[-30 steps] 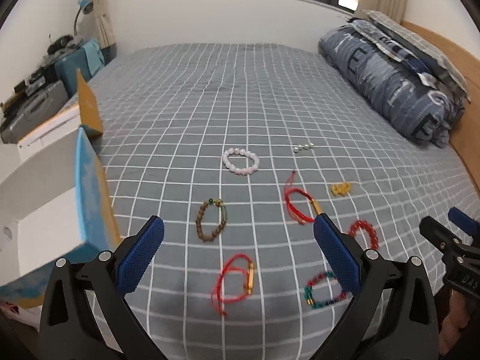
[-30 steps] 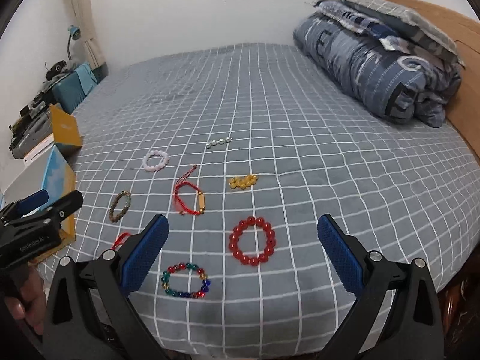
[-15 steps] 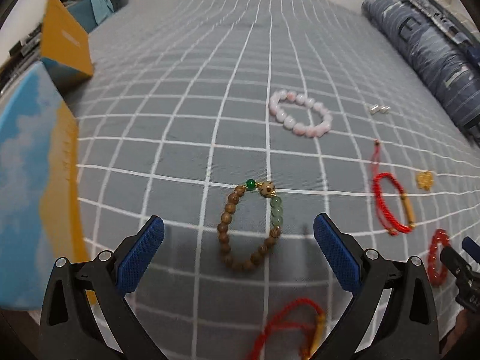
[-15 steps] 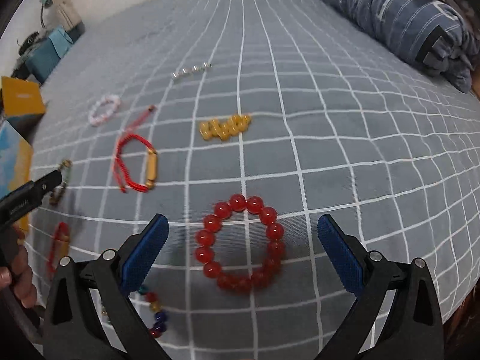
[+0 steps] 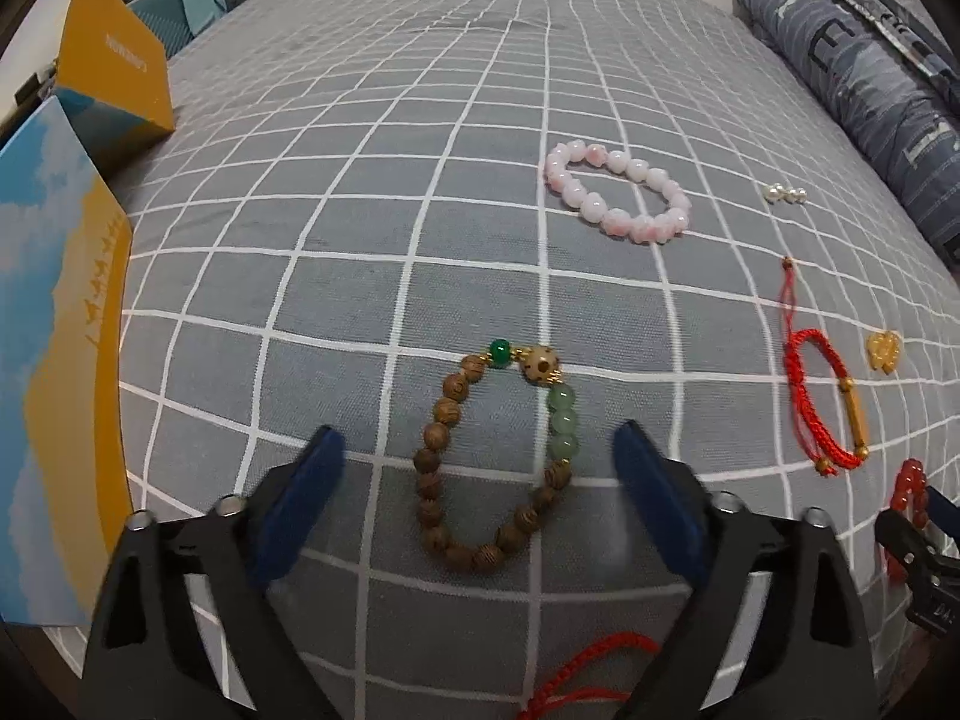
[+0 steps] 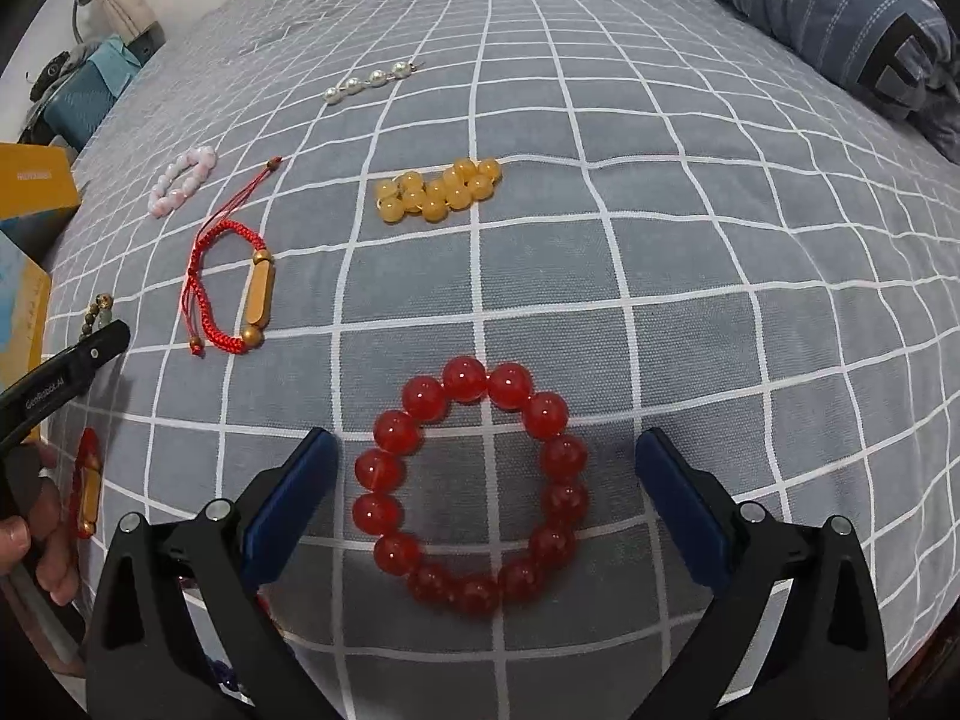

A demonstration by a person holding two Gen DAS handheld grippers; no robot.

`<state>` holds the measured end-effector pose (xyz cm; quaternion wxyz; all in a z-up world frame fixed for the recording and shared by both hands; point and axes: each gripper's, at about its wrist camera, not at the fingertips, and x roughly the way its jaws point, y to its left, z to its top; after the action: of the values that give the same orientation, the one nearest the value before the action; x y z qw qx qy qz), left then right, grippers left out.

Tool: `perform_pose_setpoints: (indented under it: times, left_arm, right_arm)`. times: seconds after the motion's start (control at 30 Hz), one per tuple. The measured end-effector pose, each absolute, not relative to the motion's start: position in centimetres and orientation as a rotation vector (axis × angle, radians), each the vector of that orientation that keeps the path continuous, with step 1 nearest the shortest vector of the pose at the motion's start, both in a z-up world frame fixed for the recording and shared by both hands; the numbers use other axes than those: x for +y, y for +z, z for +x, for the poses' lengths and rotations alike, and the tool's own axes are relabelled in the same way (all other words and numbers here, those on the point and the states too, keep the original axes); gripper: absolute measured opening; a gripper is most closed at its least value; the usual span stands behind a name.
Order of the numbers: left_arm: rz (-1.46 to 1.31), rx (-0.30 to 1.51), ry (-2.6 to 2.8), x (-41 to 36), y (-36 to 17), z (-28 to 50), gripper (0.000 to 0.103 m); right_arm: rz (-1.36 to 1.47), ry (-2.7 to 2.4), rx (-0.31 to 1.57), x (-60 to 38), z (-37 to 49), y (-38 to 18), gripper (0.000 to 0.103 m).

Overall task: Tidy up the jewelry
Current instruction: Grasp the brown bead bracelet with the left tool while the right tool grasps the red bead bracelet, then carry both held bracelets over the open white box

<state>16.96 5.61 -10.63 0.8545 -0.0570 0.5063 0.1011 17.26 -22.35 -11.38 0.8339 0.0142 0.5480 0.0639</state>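
A brown wooden bead bracelet (image 5: 429,487) with green beads lies flat on the grey checked bedspread (image 5: 480,120). My left gripper (image 5: 477,468) straddles it, jaws closing, pads clear of the beads. A red bead bracelet (image 6: 379,471) lies between the wide-apart pads of my right gripper (image 6: 486,468), untouched. Farther out lie a pink bead bracelet (image 5: 615,219), a red cord bracelet (image 5: 801,396) with a gold tube, yellow beads (image 6: 438,189) and a short pearl string (image 6: 366,81). A second red cord bracelet (image 5: 600,663) shows beneath the left gripper.
A blue and yellow box (image 5: 60,360) stands at the bed's left edge, an orange box (image 5: 114,72) behind it. A folded blue quilt (image 6: 840,0) lies at the far right. A hand (image 6: 36,534) holding the left gripper shows in the right wrist view.
Both grippers have dropped close to the bedspread, each over its bracelet. The left jaws have narrowed around the wooden bracelet; the right jaws stay wide.
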Motion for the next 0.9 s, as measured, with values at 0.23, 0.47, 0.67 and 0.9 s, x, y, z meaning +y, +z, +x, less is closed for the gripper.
perform_pose_setpoints:
  times: [0.23,0.47,0.67,0.9]
  left_arm:
    - [-0.115,1.056,0.2,4.8,-10.1,16.1,0.044]
    - [-0.16,1.035,0.171,5.2,-9.7,15.2,0.007]
    - [-0.163,1.017,0.158,5.4,-9.2,14.8,0.007]
    - [-0.143,0.945,0.156,5.1,-7.8,14.0,0.007]
  right_arm:
    - [0.03,0.083,1.149,-23.3,16.7,-10.8,0.043]
    - [0.028,0.067,1.122,-23.5,16.2,-10.2,0.013]
    - [0.028,0.065,1.082,-23.6,15.5,-9.1,0.013]
    - [0.037,0.069,1.034,-23.7,14.9,-8.6,0.013]
